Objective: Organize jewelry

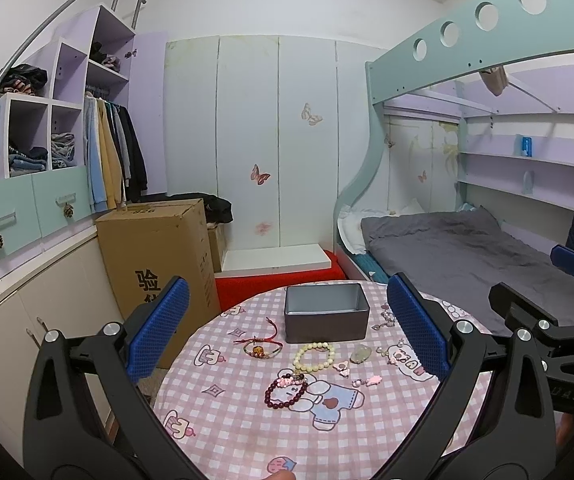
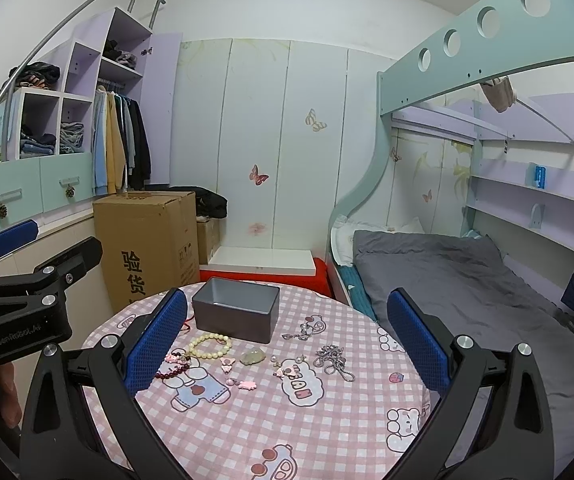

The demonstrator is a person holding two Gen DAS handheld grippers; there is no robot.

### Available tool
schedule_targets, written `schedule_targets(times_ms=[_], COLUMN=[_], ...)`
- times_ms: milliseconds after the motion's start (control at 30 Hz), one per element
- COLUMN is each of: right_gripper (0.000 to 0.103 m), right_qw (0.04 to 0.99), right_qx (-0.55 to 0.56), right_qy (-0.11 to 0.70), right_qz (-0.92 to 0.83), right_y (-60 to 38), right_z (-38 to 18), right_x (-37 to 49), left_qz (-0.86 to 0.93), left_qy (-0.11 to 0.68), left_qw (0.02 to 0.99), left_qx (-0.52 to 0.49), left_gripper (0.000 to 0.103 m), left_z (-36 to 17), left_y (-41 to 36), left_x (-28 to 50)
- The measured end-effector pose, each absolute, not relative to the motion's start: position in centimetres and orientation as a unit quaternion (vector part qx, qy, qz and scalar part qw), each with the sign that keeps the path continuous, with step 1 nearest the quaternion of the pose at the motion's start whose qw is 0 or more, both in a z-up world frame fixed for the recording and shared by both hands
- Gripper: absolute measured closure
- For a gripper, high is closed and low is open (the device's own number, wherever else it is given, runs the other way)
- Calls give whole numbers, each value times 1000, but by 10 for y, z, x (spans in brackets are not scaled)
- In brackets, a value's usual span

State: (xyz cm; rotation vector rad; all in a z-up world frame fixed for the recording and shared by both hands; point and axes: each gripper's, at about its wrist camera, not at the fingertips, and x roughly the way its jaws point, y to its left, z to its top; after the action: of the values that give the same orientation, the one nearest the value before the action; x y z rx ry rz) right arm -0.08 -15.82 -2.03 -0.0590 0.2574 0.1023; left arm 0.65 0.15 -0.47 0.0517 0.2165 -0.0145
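An open grey metal box [image 1: 326,316] [image 2: 235,313] stands at the far side of a round table with a pink checked cloth [image 1: 247,420] [image 2: 287,432]. In front of it lie a cream bead bracelet [image 1: 314,357] [image 2: 210,345], a dark red bead bracelet [image 1: 285,391] [image 2: 173,369], a red cord bracelet [image 1: 262,345], a pale green stone [image 1: 360,353] [image 2: 252,357], a silver chain [image 2: 333,359] and small pink charms [image 1: 367,381] [image 2: 243,383]. My left gripper [image 1: 287,328] and right gripper [image 2: 287,328] are both open, empty, and above the table's near side.
A tall cardboard box [image 1: 159,248] [image 2: 147,240] stands left of the table. A bunk bed with a grey blanket [image 1: 467,256] [image 2: 467,280] is on the right. A red block [image 1: 279,280] sits behind the table. Wardrobe and shelves line the left wall.
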Motion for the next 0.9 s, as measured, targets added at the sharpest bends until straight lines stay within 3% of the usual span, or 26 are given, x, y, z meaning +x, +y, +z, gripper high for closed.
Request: schedule_targets(times_ms=[900], right_gripper=[7], right_qw=[990], right_qx=[-26], right_qy=[132], right_qz=[51], right_y=[-162], right_z=[-25], right_x=[1], left_qz=[-9], left_qy=[108], left_qw=[994], left_qx=[27], left_gripper=[6], left_z=[-7], left_y=[-2], left_x=[7])
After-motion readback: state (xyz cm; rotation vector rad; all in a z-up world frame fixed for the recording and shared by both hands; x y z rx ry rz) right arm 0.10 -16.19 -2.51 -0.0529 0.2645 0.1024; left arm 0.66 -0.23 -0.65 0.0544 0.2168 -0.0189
